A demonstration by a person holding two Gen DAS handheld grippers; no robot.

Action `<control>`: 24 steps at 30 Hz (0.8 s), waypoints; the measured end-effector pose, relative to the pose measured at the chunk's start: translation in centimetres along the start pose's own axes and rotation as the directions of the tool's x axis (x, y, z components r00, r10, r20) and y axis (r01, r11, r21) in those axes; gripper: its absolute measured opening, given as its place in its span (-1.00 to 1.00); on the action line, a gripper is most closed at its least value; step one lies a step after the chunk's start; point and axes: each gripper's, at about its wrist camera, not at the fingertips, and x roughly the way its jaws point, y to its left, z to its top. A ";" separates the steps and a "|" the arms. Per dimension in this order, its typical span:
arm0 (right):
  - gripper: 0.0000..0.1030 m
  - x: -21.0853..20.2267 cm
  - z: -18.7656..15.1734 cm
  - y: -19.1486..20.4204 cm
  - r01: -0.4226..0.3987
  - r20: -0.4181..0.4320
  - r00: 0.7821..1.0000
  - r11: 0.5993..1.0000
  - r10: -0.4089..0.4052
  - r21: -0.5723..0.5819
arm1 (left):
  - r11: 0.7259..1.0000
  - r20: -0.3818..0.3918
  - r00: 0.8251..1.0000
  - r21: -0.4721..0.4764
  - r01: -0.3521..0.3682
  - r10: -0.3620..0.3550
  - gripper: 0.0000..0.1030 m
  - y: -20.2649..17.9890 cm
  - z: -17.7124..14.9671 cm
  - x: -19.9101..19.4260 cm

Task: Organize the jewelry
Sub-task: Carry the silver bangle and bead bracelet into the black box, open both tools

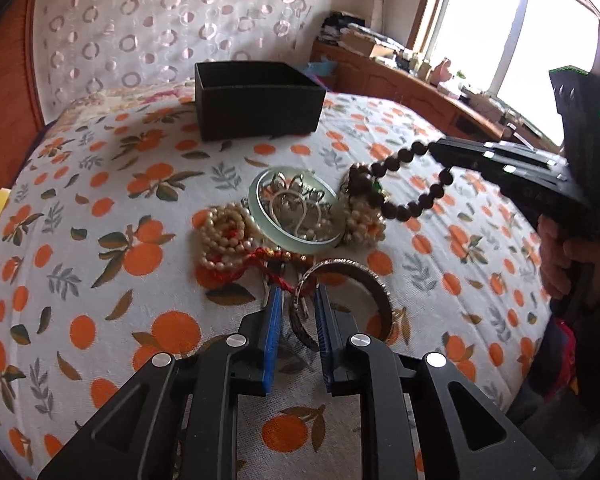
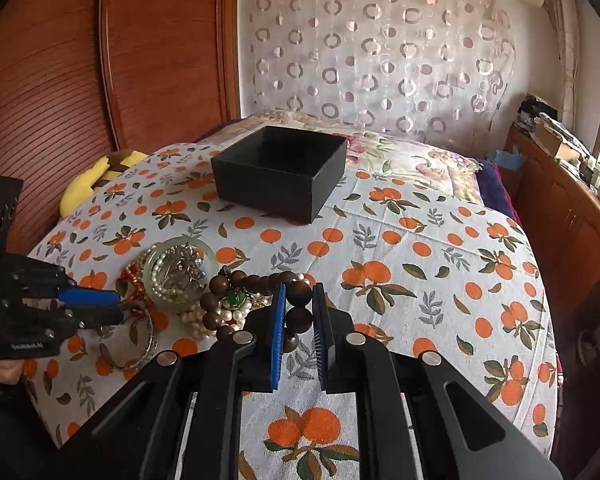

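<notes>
Both claws working the jewelry pile on the bed [image 2: 440,240], which is covered with an orange-print cloth; black open box [image 2: 280,172] stands toward the far edge of the bed, well apart from the pile, and looks empty from the right wrist view; judged to be the destination for sorted pieces.

Right claw [image 2: 299,316]: jaws nearly closed, pads pressing on a bead of the dark wooden bead bracelet [image 2: 260,280]; in the left wrist view the strand [image 1: 400,184] hangs from its tips in a loop, part lifted clear of the cloth, the other end draped over the pile; grip on a single bead suits a strand that would slip if pinched across the cord.

Left claw [image 1: 297,304]: jaws narrow, set either side of the rim of the metal bangle [image 1: 340,300]; the rim stands between the blue pads, but a sliver of gap shows on each side, so I read it as not clamped; bangle lies on the cloth at the near side of the pile, partly tilted.

Rest of pile, near the middle of the bed: pale green bangle [image 1: 296,208] lying flat with silver pieces [image 1: 300,200] inside its ring; pearl strands [image 1: 224,236] on either side; a red cord [image 1: 268,264] trailing toward the left claw; a green stone piece [image 2: 236,300] amid pearls under the wooden beads.

Judgement: early stage, nothing yet boxed; risk is the lifted strand dragging pearls or the green piece along, since they lie tangled beneath it.
</notes>
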 end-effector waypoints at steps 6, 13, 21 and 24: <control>-0.71 -0.8 0.8 0.0 -0.011 0.037 0.999 1.000 0.012 -0.005 | 0.999 0.028 0.999 0.015 -0.031 0.031 -0.93 -0.2 0.3 -0.6; -0.72 -2.0 3.0 0.1 -0.017 0.095 0.995 0.999 0.020 -0.027 | 0.999 0.132 0.990 -0.001 -0.043 0.043 -0.94 0.1 2.5 -3.4; -0.72 -2.1 6.1 -0.7 0.008 0.142 0.990 0.999 -0.002 -0.045 | 0.994 0.207 0.972 -0.021 -0.109 0.111 -0.94 1.8 7.1 -3.4; -0.72 -1.7 7.4 -1.1 0.019 0.159 0.987 0.999 -0.010 -0.051 | 0.992 0.217 0.968 -0.031 -0.123 0.127 -0.94 2.5 8.9 -2.5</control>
